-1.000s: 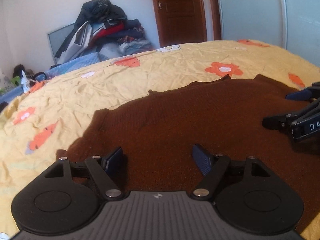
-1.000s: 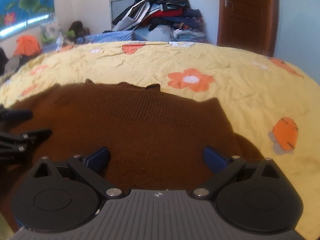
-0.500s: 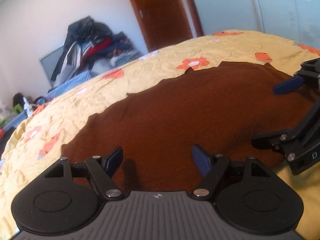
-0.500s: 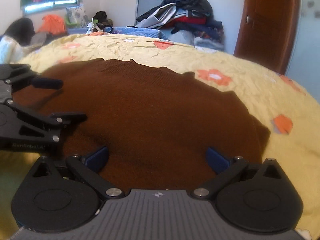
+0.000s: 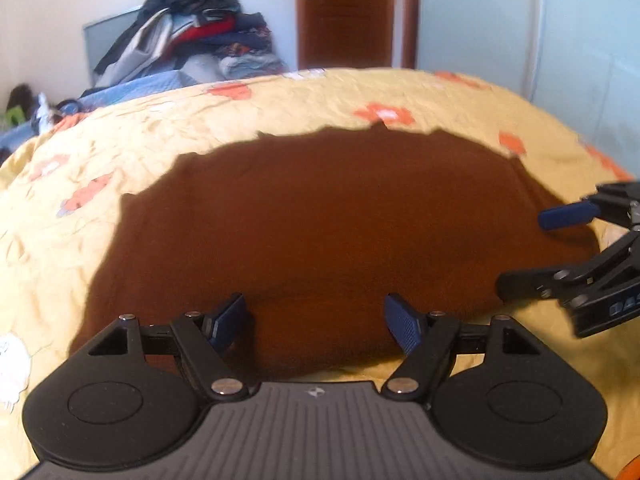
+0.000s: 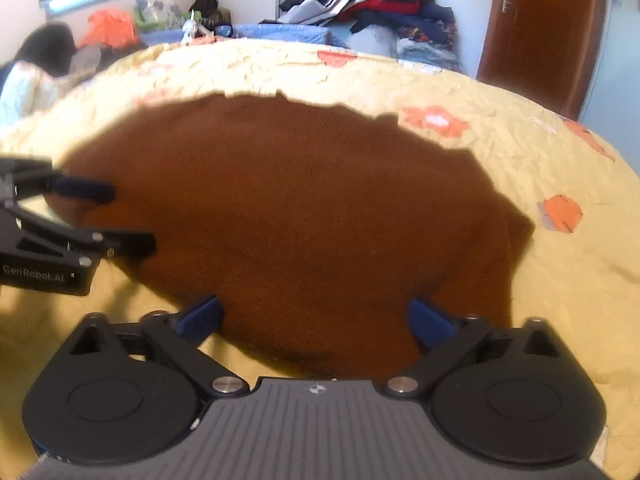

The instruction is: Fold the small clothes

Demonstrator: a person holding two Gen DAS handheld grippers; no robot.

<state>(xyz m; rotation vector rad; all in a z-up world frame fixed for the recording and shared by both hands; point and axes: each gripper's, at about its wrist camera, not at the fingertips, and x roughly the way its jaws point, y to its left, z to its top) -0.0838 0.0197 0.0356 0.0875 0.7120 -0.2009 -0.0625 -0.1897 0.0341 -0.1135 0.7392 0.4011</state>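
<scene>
1. Brown knit sweater (image 5: 320,220) lies spread flat on the yellow flowered bedsheet (image 5: 200,120), likely laid out so its edges can be lifted for folding.
2. Left gripper (image 5: 316,322): fingers spread wide over the near hem, pinching nothing.
3. Right gripper (image 6: 316,318): fingers spread wide and closing slightly, with only flat fabric beneath them, none of it gripped.

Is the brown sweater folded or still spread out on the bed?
Spread flat: the sweater covers a wide patch of bedspread. A doubled layer shows only at its right edge; sleeves cannot be told.
</scene>
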